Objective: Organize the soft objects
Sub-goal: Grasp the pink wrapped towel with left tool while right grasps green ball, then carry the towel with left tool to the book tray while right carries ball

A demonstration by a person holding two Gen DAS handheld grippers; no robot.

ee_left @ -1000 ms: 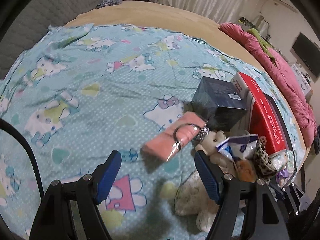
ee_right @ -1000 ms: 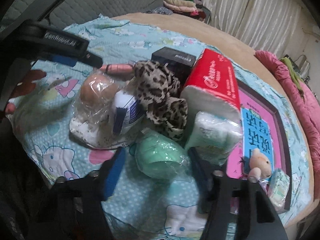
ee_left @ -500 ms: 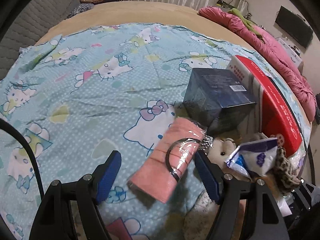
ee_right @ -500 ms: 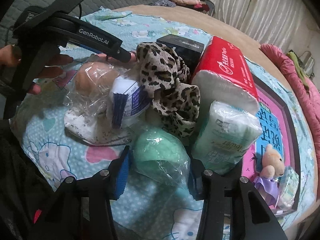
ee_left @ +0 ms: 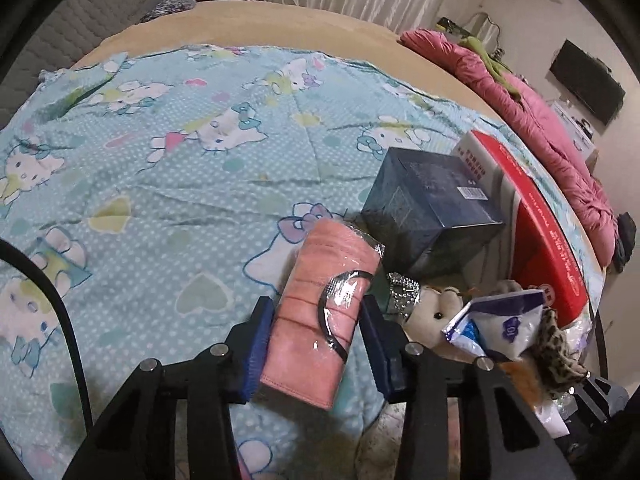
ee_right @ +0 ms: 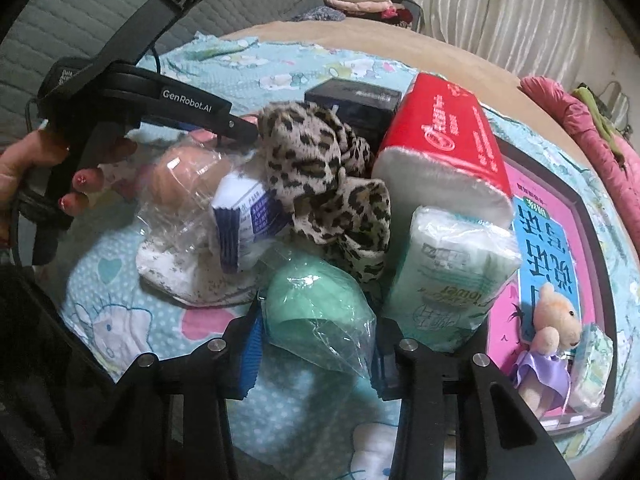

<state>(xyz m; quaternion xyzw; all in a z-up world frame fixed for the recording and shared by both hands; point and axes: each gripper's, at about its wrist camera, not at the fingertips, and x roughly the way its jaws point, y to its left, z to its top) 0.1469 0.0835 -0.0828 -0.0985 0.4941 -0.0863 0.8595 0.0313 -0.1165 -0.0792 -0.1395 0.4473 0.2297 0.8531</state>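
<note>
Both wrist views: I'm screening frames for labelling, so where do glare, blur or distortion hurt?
Left wrist view: fisheye bends the bed edge; glare on the wrap of the pink cloth pack; the patterned sheet is soft. Right wrist view: dim, dark vignette corners; shine on the green item's bag.

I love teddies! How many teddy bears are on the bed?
2: a cream plush teddy bear beside the dark blue box, another in a purple dress on the pink book. More may be hidden.
</note>
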